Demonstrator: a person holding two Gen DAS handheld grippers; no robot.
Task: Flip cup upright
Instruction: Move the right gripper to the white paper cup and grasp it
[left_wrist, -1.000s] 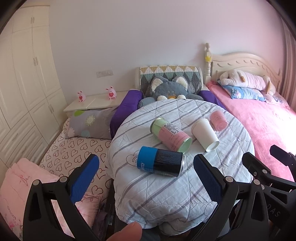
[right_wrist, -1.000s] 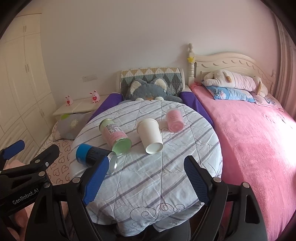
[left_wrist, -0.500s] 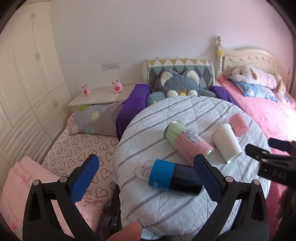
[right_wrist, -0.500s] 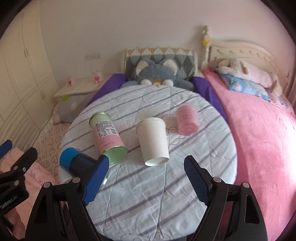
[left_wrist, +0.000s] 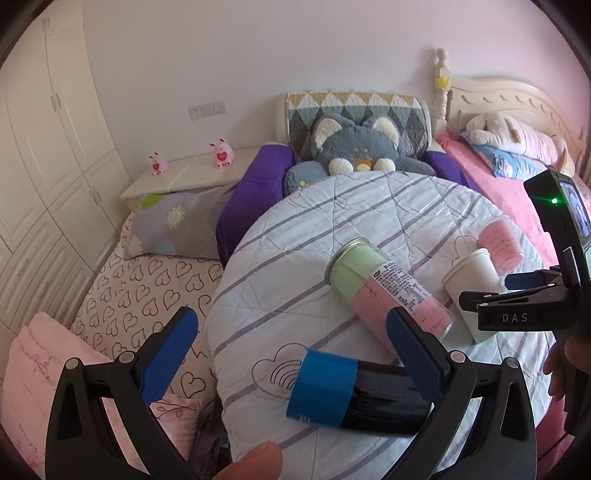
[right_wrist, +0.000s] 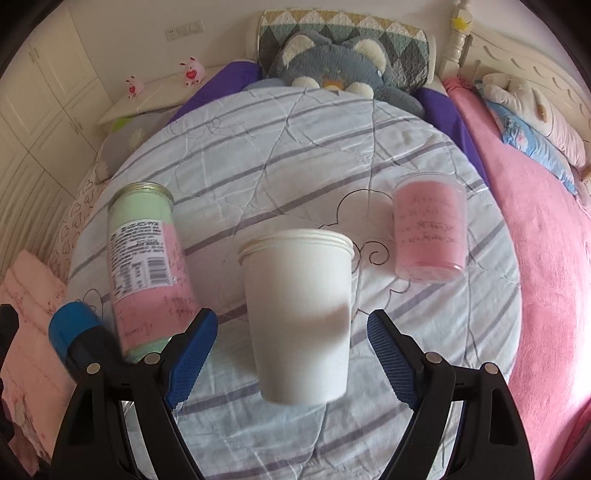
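Observation:
A white paper cup (right_wrist: 297, 317) lies on its side on the round striped table (right_wrist: 295, 140), mouth toward me. My right gripper (right_wrist: 291, 354) is open with the cup's mouth end between its blue pads, not touching. In the left wrist view the cup (left_wrist: 467, 284) is partly hidden behind the right gripper (left_wrist: 517, 295). My left gripper (left_wrist: 291, 358) is open and empty over the table's near left edge, by a lying black bottle with a blue cap (left_wrist: 354, 391).
A green and pink can (right_wrist: 146, 258) and a small pink cup (right_wrist: 428, 232) also lie on the table. The black and blue bottle (right_wrist: 77, 339) lies at the left edge. Beds, pillows and a grey plush cat (right_wrist: 332, 66) surround the table.
My right gripper has moved forward and down, so the white cup now sits between its pads. My left gripper has moved closer to the black and blue bottle.

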